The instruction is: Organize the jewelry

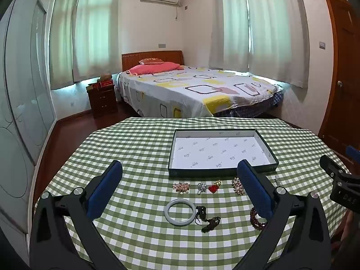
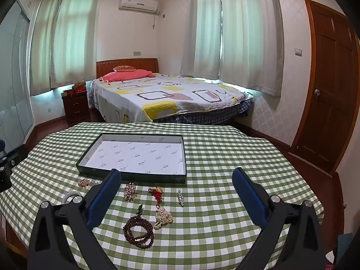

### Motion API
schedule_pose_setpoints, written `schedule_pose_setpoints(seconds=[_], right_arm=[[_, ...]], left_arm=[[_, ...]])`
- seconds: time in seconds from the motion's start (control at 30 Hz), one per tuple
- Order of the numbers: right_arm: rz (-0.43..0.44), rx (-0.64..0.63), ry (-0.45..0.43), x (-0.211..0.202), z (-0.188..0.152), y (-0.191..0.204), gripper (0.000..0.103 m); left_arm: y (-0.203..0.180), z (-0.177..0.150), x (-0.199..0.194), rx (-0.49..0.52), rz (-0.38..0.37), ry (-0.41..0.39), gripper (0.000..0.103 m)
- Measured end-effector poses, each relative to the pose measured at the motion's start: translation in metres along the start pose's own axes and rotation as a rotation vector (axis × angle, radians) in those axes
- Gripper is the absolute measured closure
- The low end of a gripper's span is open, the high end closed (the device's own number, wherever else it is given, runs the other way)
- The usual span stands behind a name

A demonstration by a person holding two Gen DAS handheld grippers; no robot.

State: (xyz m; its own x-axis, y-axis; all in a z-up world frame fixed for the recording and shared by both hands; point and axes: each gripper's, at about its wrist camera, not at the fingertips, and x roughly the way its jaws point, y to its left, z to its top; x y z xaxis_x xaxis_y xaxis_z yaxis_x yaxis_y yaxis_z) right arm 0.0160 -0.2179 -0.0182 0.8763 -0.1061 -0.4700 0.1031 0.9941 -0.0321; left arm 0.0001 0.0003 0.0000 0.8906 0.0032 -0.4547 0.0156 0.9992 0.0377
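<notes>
A: Progress looks like nil so far. The tray (image 1: 221,149) sits on the checked tablecloth (image 1: 139,148) with its white printed lining bare, nothing in it.

B: And the jewelry?

A: All of it lies on the cloth in front of the tray's near wall. From the left wrist view there is a row just beside that wall: a gold-pink brooch (image 1: 181,187), a small silver piece (image 1: 201,188), a red ornament (image 1: 214,187) and a pearly brooch (image 1: 238,185). Nearer the camera lie the white bangle (image 1: 179,211) and a dark corded charm (image 1: 208,219).

B: What does the other side show?

A: The right wrist view adds a dark-red bead bracelet (image 2: 139,231), a cluster of pearls (image 2: 163,217) just beside it, and a slim silver clip (image 2: 180,198) set a little apart (some pieces are too small to name with any certainty).

B: Are the tools holding anything?

A: No. The left gripper (image 1: 180,191) has its blue pads spread wide above the cloth with nothing between them but the view of the table, and the right gripper (image 2: 176,195) stands just as wide and just as empty.

B: So what is left?

A: By my reckoning, everything: each piece has yet to be picked up and laid in the tray
</notes>
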Motion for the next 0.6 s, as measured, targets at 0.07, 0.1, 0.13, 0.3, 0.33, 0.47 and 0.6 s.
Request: schedule_pose_setpoints(seconds=[0.07, 0.1, 0.13, 0.3, 0.33, 0.47, 0.6], right_arm=[[-0.003, -0.002, 0.003, 0.0007, -0.0003, -0.0006, 0.006], [-0.003, 0.0, 0.002, 0.0012, -0.0002, -0.0009, 0.006], [-0.004, 0.001, 0.002, 0.0017, -0.0001, -0.0012, 0.006], [0.0, 0.008, -0.003, 0.0043, 0.0001, 0.003, 0.006], [0.004, 0.008, -0.003, 0.0034, -0.0017, -0.0009, 0.006], [0.001, 0.005, -0.007, 0.0058, 0.0011, 0.0045, 0.006], [0.016, 0.011, -0.015, -0.0011, 0.0056, 0.0001, 0.006]], left_arm=[[0.0009, 0.0002, 0.0001, -0.005, 0.003, 0.003, 0.004], [0.0013, 0.0004, 0.0001, -0.008, 0.004, 0.005, 0.004], [0.0022, 0.0015, -0.0004, -0.01, 0.005, 0.005, 0.004], [0.0037, 0.0047, 0.0012, -0.014, 0.009, 0.014, 0.004], [0.0029, 0.004, 0.0007, -0.014, 0.011, 0.013, 0.004], [0.0057, 0.0018, -0.0005, -0.017, 0.004, 0.008, 0.004], [0.0068, 0.0024, -0.0008, -0.02, 0.006, 0.009, 0.004]])
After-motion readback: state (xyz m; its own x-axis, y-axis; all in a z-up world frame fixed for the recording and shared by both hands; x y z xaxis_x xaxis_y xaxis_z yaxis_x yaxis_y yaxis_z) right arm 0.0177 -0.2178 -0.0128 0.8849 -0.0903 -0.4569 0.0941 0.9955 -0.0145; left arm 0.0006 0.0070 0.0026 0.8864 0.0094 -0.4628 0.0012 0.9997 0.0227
